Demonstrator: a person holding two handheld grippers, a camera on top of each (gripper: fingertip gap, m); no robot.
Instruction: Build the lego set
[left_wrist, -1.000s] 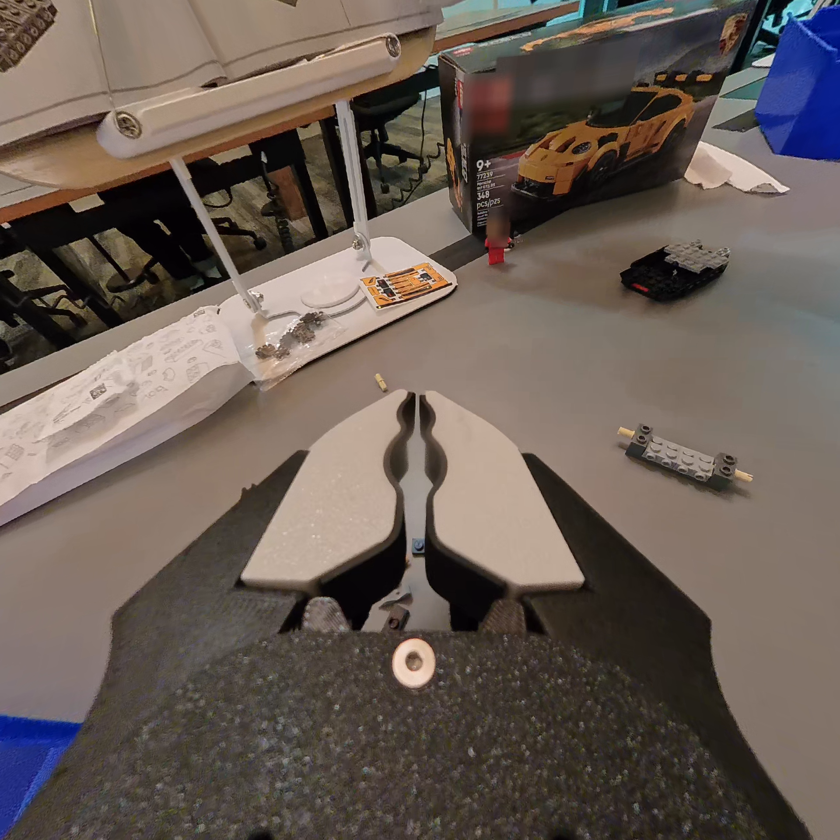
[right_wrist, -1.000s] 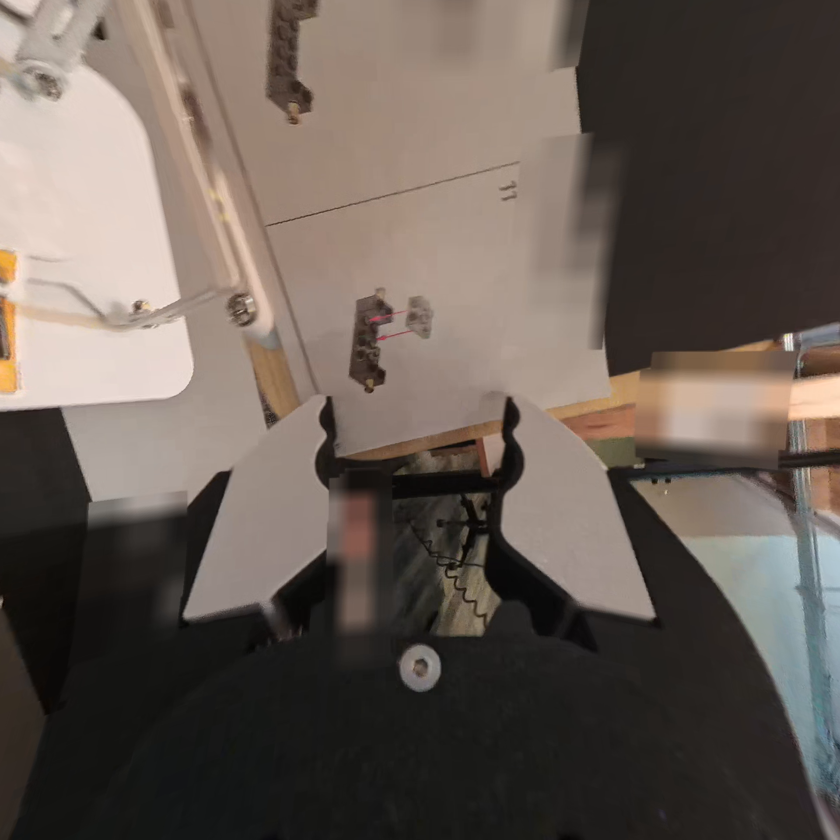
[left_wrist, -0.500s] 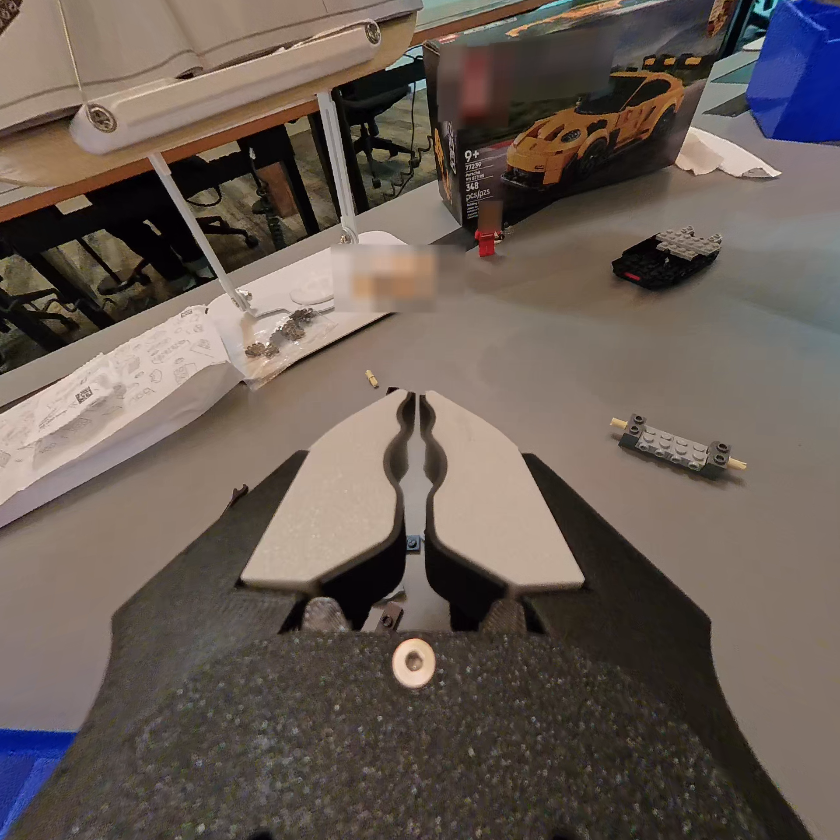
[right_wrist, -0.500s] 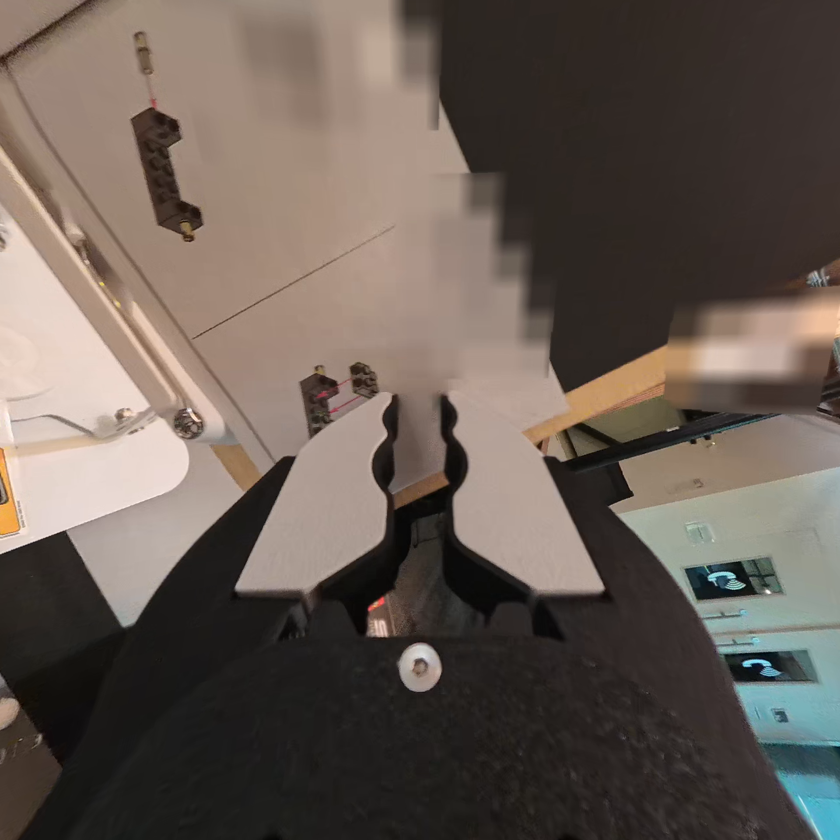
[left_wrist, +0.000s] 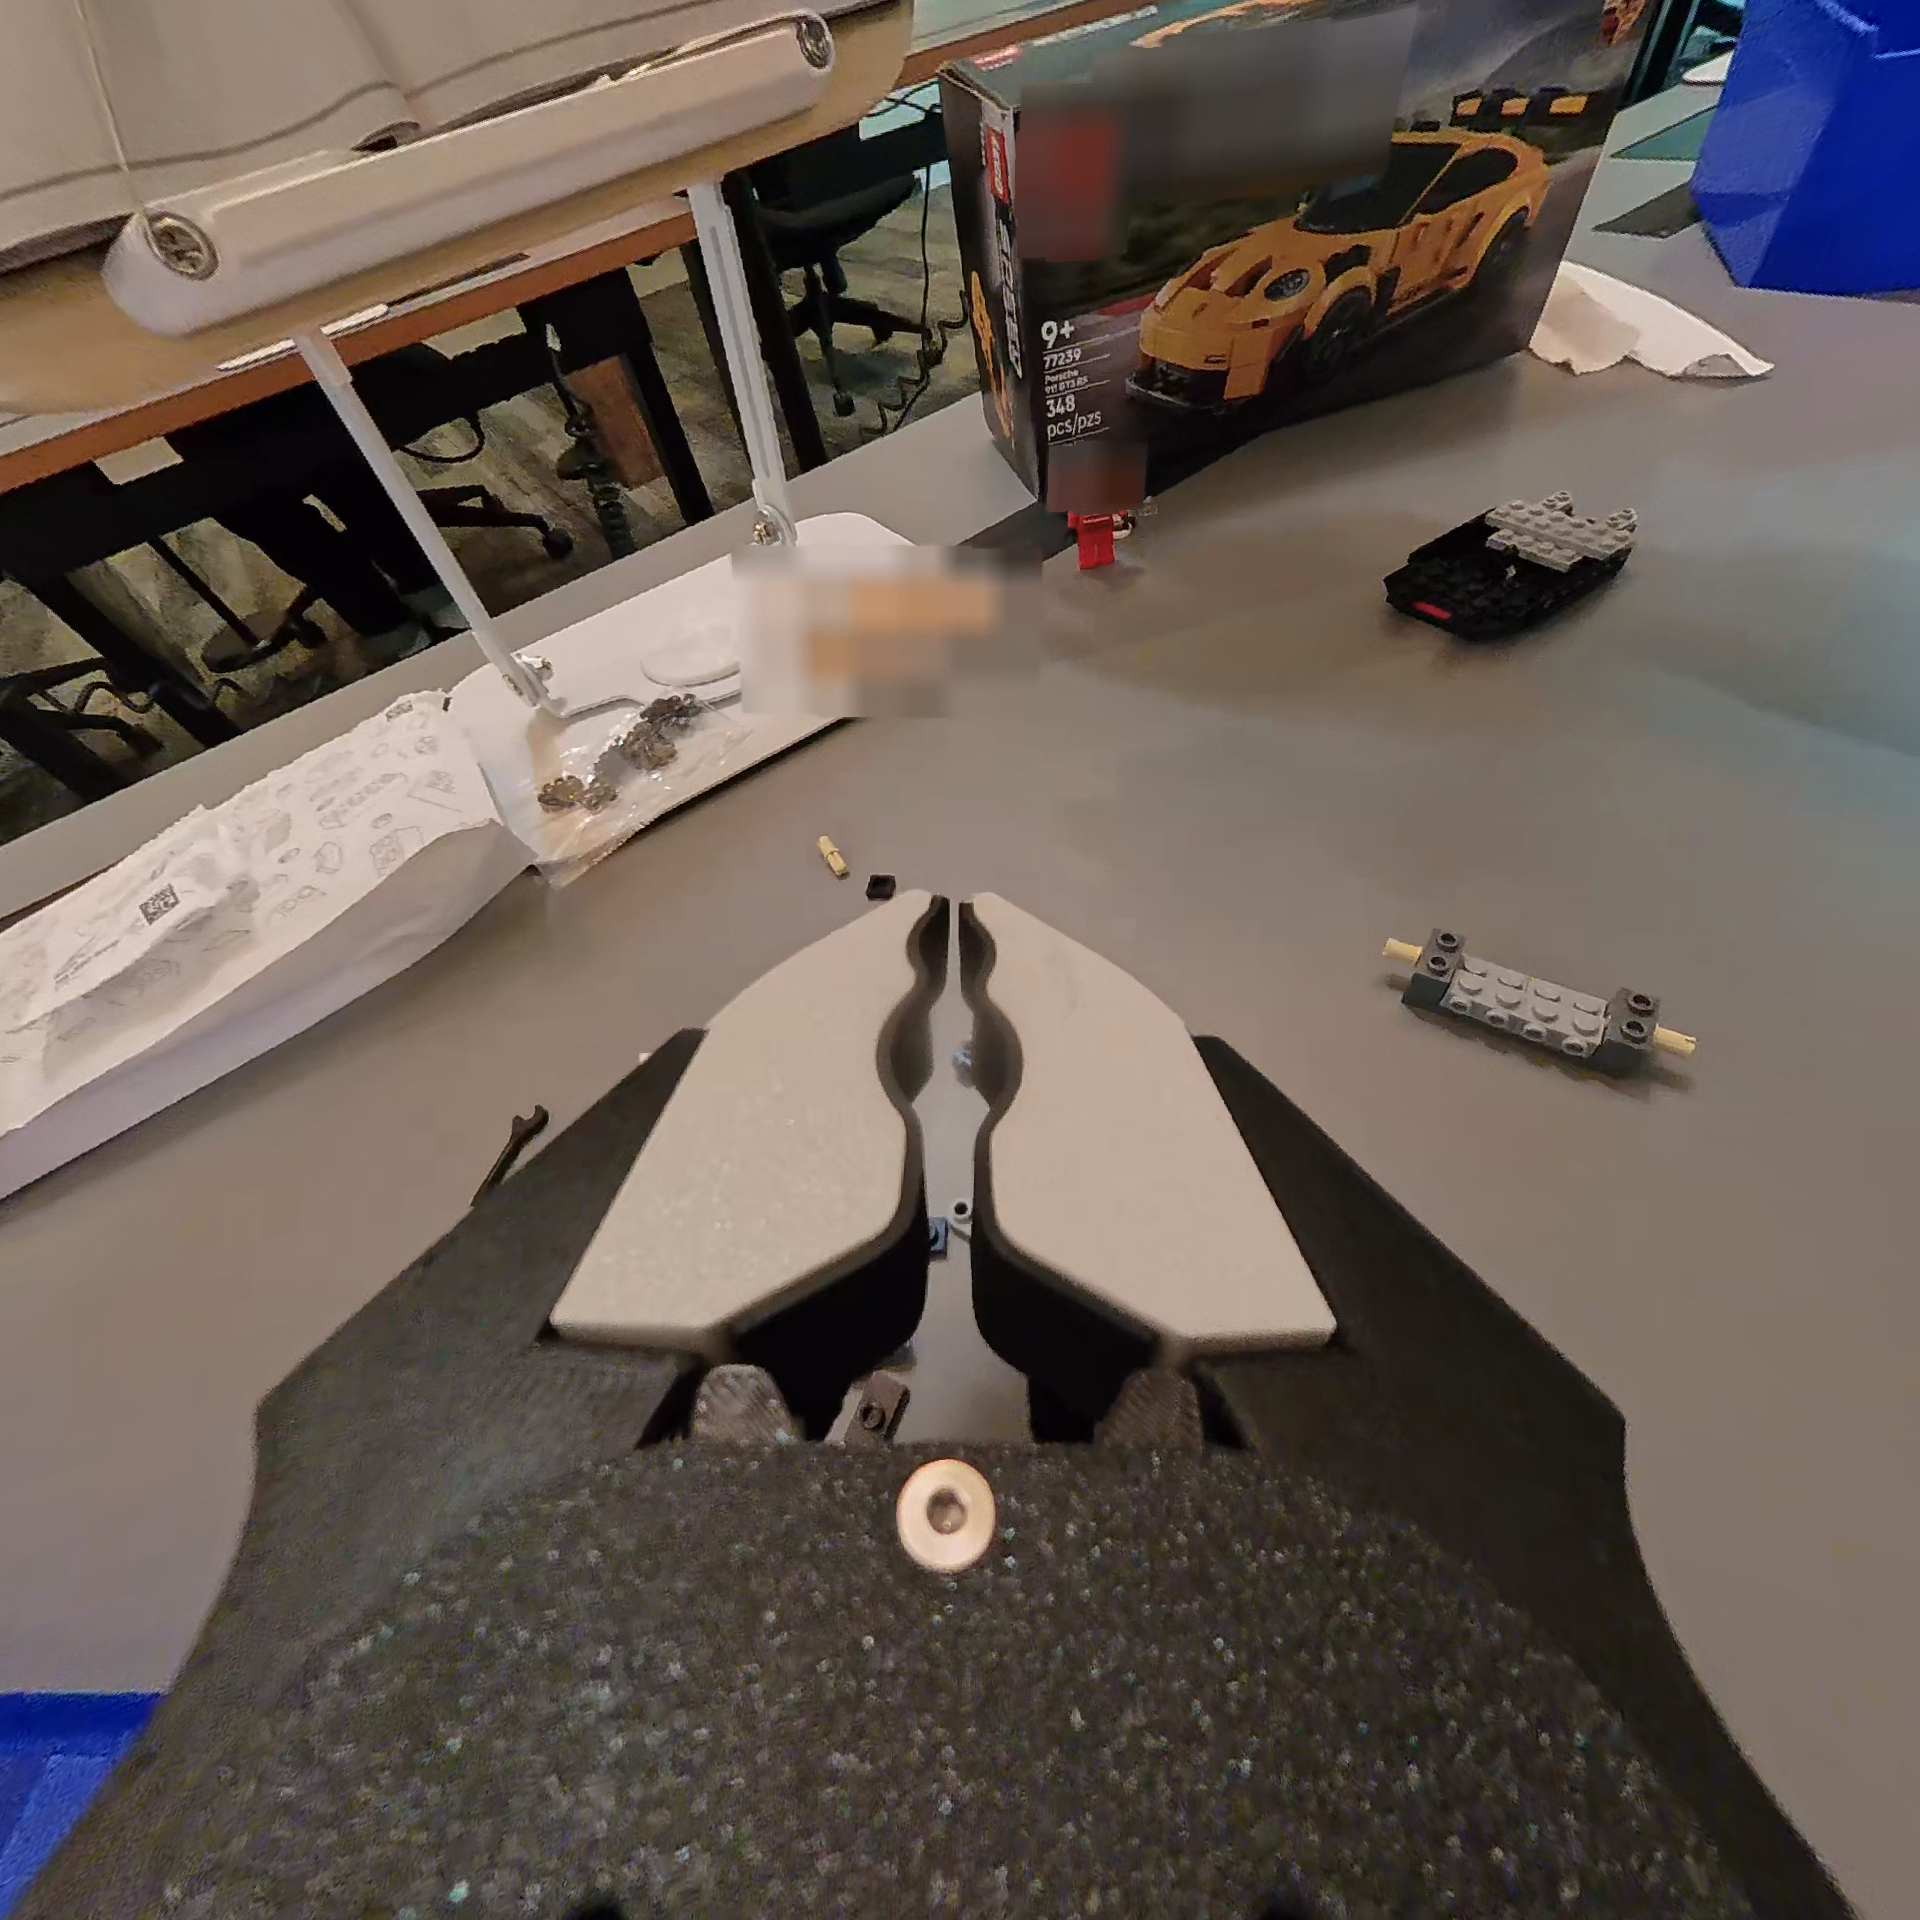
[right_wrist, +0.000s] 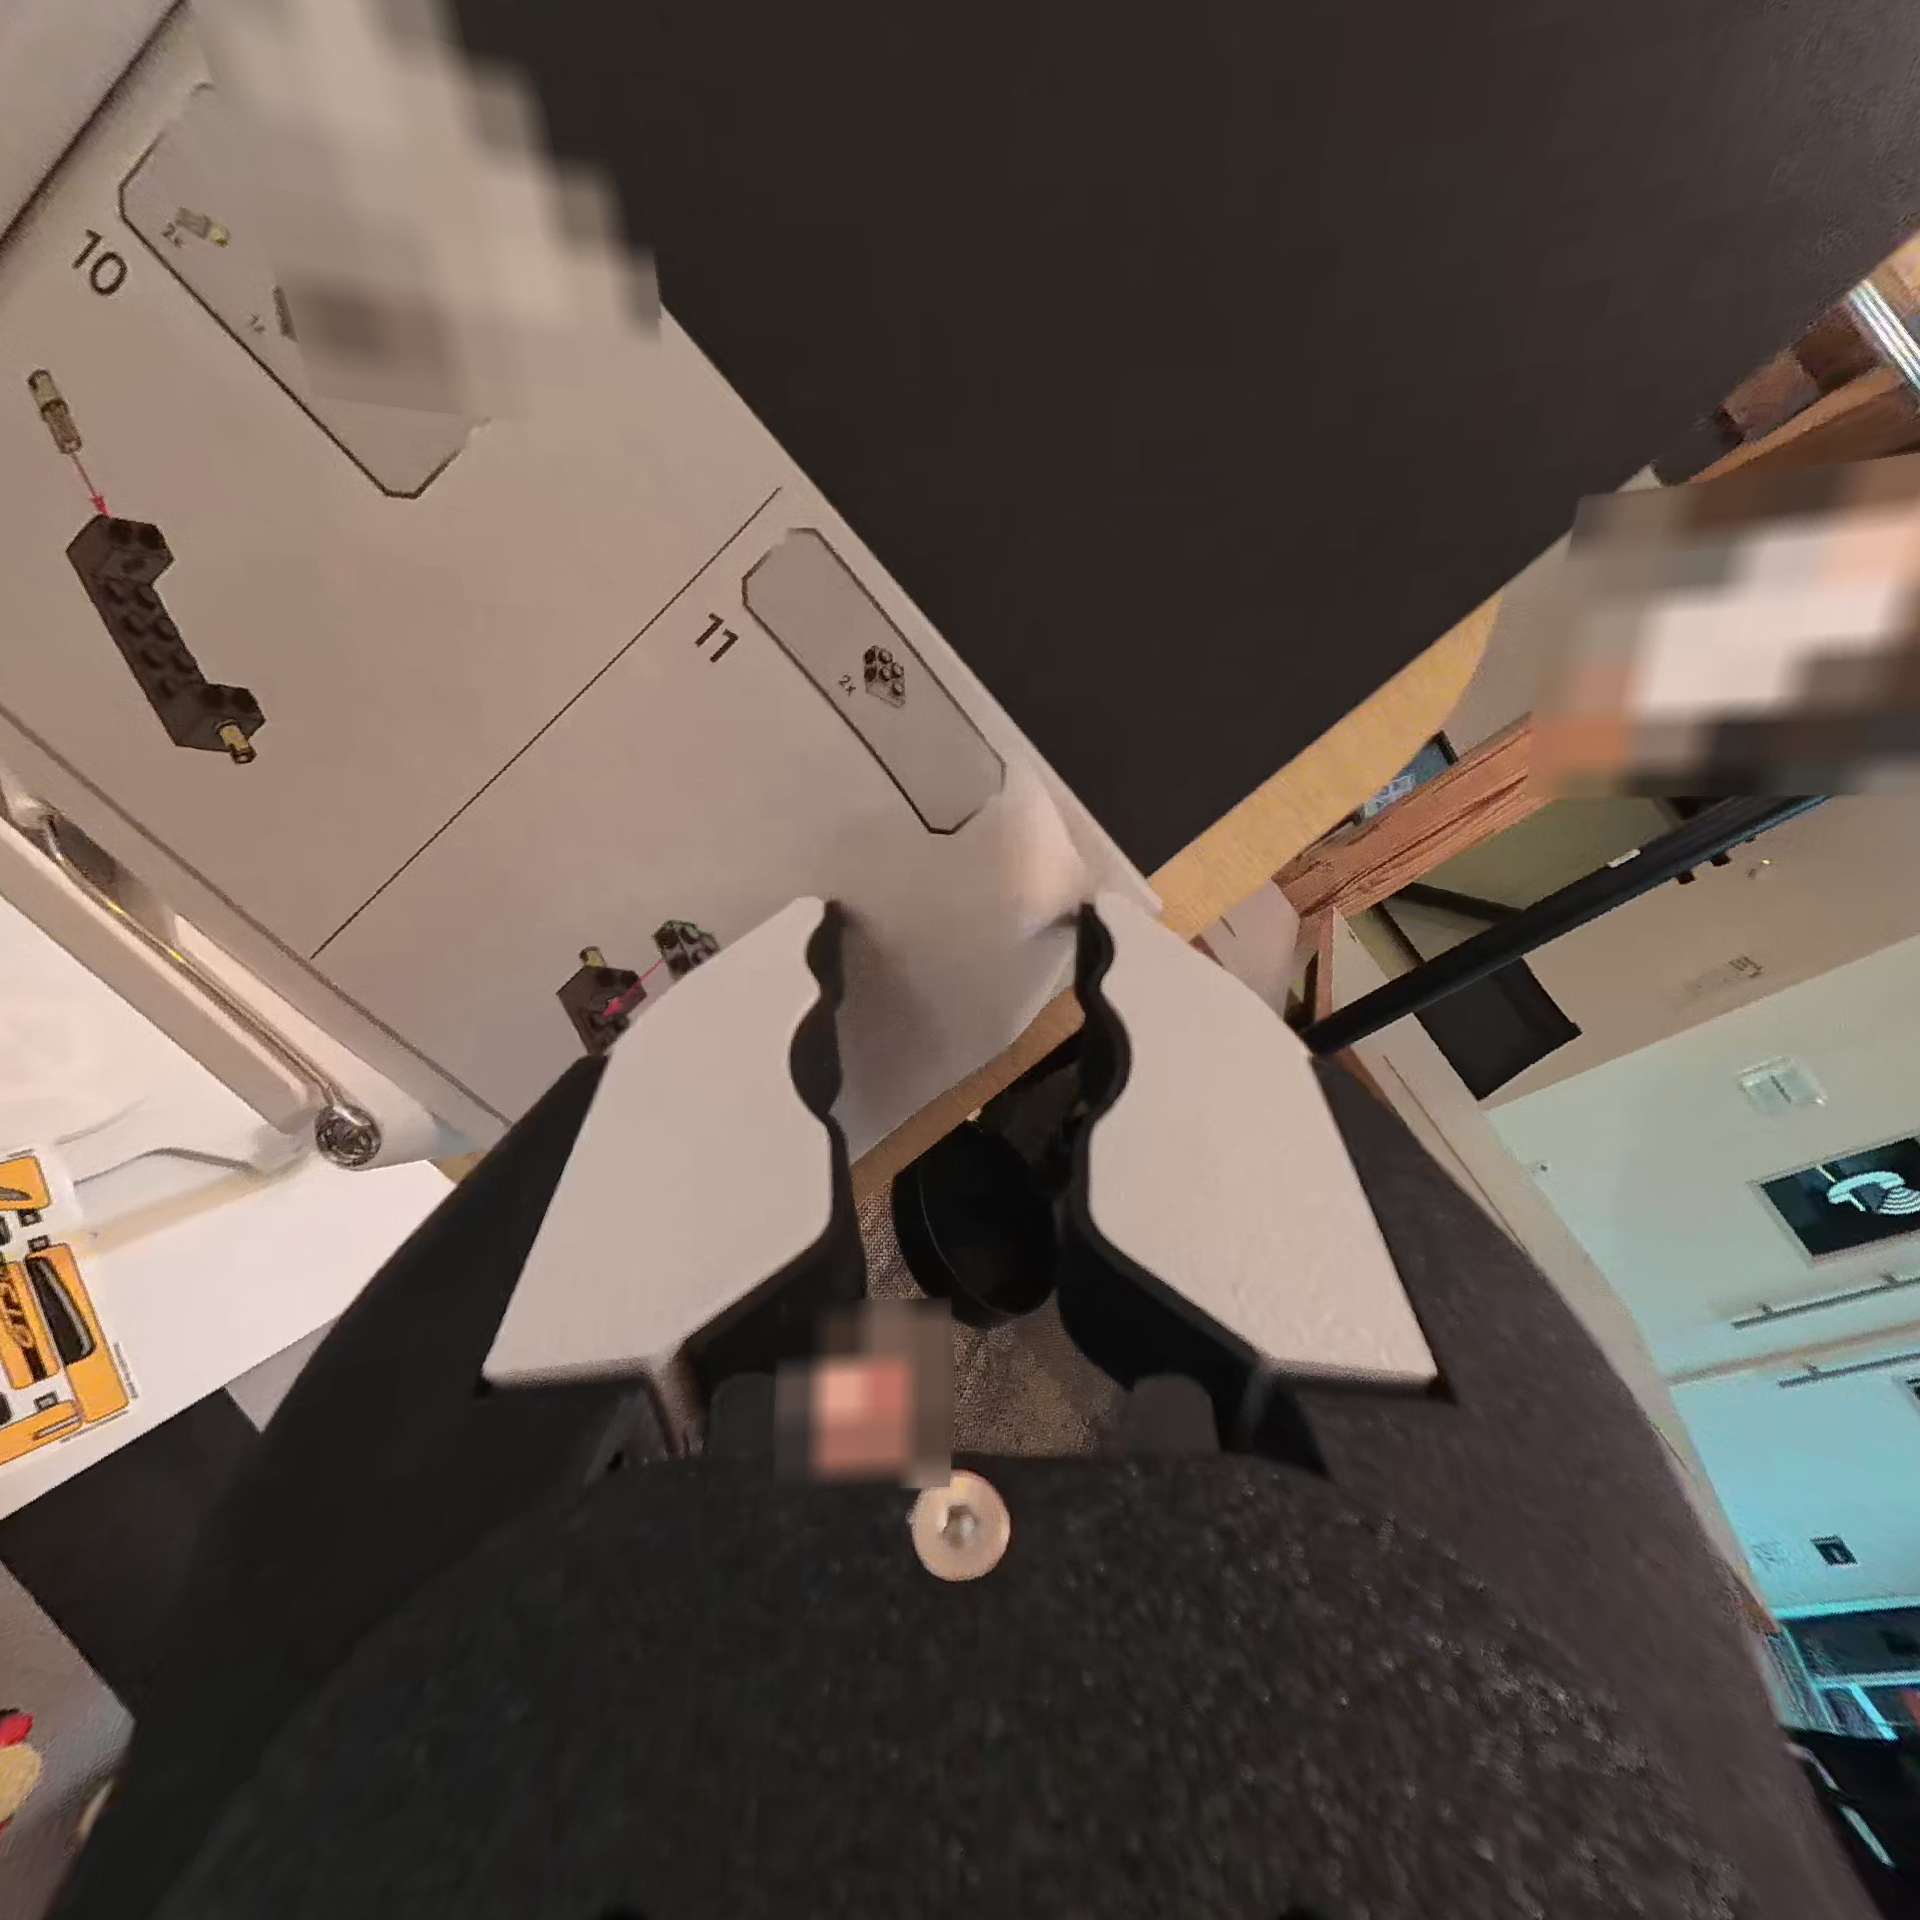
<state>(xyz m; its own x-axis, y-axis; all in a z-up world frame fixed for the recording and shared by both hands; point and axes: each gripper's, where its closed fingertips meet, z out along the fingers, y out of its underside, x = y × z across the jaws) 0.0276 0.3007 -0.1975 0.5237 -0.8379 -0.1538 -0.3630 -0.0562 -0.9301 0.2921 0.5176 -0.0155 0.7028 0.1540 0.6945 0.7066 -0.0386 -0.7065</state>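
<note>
Here the left hand-held gripper (left_wrist: 953, 906) hovers low over the grey counter (left_wrist: 1195, 790), its fingers drawn almost together with nothing between the tips. Just ahead of them lie a small black piece (left_wrist: 880, 886) and a tan pin (left_wrist: 831, 855). The grey axle assembly (left_wrist: 1538, 1003) sits off to the right (apart from the black chassis (left_wrist: 1512, 571) farther back, near the set's box (left_wrist: 1278, 229)). The right hand-held gripper (right_wrist: 956, 920) is spread wide and empty, tips at the lower edge of the instruction booklet (right_wrist: 499, 748) on its stand.
</note>
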